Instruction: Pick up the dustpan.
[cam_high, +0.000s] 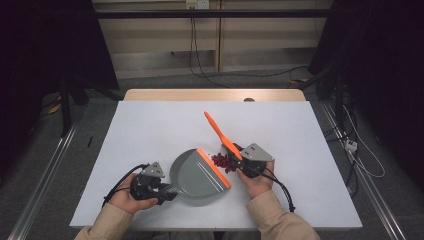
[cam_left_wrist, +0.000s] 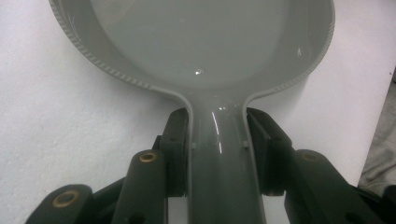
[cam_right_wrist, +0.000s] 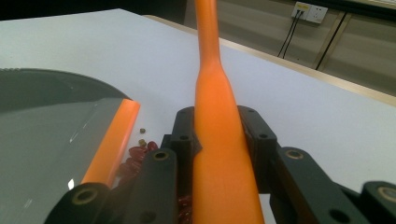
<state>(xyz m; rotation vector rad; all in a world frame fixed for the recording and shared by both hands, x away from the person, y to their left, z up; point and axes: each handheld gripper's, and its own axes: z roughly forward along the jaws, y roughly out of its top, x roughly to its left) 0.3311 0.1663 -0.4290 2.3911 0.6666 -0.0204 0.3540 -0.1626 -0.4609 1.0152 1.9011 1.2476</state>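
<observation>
A grey dustpan (cam_high: 197, 177) with an orange lip (cam_high: 214, 167) lies on the white table (cam_high: 150, 130). My left gripper (cam_high: 162, 192) is shut on the dustpan's handle (cam_left_wrist: 224, 154), with both pads pressed against its sides. A small heap of dark red beans (cam_high: 221, 161) lies just past the orange lip. My right gripper (cam_high: 242, 161) is shut on the orange brush (cam_high: 220, 134), whose handle (cam_right_wrist: 215, 140) runs up between the jaws and points away over the table. In the right gripper view the beans (cam_right_wrist: 137, 154) lie beside the lip (cam_right_wrist: 114, 140).
The table's wooden far edge (cam_high: 215, 94) borders a floor with trailing cables (cam_high: 200, 65). A wall socket (cam_right_wrist: 312, 11) sits on the far wall. Dark stands (cam_high: 65, 100) flank the table on both sides.
</observation>
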